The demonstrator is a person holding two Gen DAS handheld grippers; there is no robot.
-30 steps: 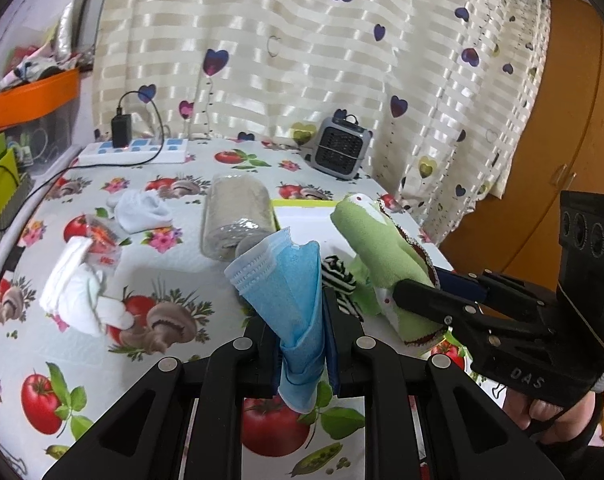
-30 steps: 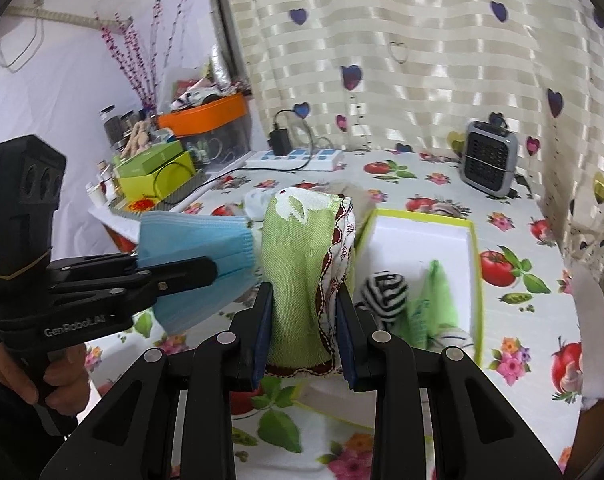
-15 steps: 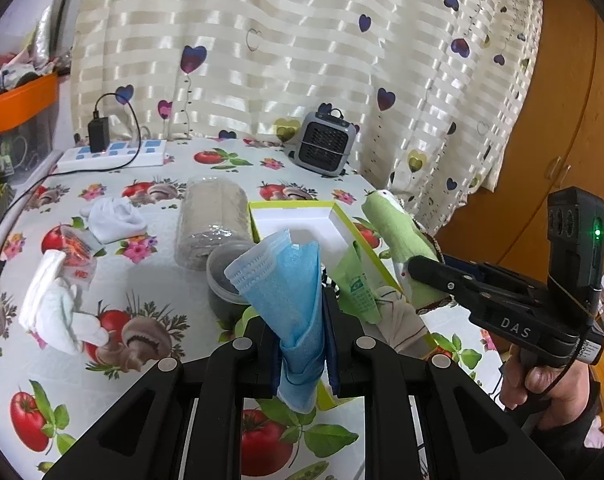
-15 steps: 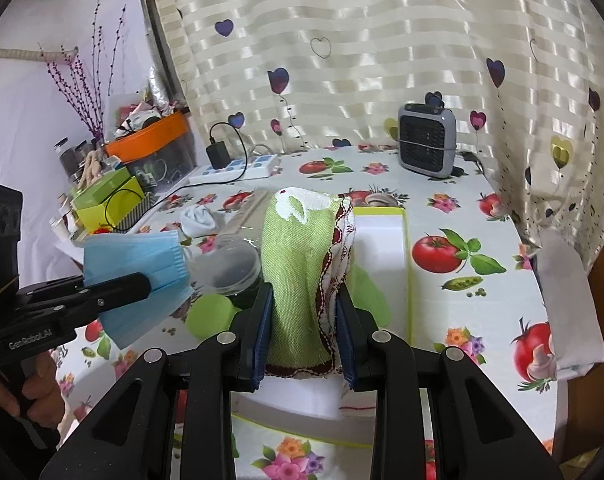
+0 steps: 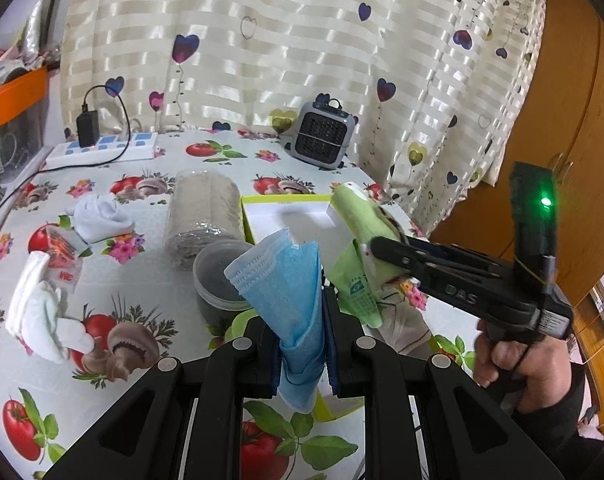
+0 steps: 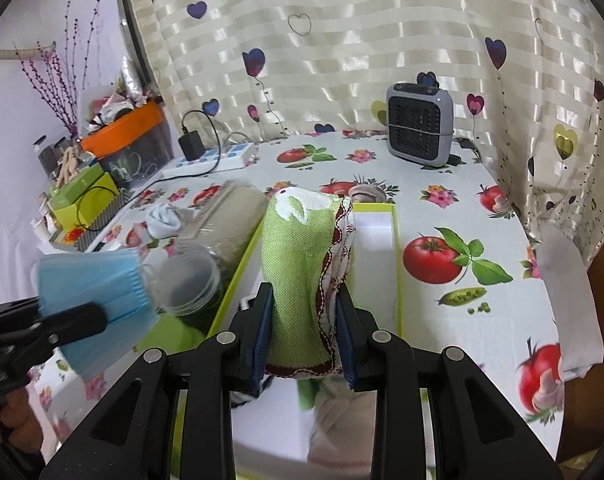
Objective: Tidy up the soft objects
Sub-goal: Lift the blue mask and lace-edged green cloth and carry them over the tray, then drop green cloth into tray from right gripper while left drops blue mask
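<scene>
Holding one soft item in each gripper, I am poised over a white box with a lime-green rim [image 6: 395, 240] that sits in the middle of the tabletop [image 6: 441, 168], which is covered in a tomato-and-mushroom print.

My left gripper [image 5: 302, 344] is clamped on a folded blue face mask [image 5: 286, 276]. The mask stands up between the pads, pinched near its lower fold so its pleated top fans out freely. It hangs over the near left corner of the box, beside a round clear container [image 5: 218, 276] just left of it.

My right gripper [image 6: 303, 336] is closed on a green cloth with a dark red and white trim [image 6: 298, 264], gripped at its base so the bulk of it rises upright. It sits directly above the box's near end, which I judge to be where the cloth is meant to go.

Inside the box, below the right gripper, I can make out a bit of striped fabric and something green, partly hidden, so some items seem already sorted.

Other soft things lie on the tabletop to the left, well apart from the box: a wrapped beige roll [image 5: 202, 212] touching the box's left wall, a balled white sock [image 5: 100, 216] farther left, and a bundle of white cloth [image 5: 38, 308] near the left edge.
</scene>
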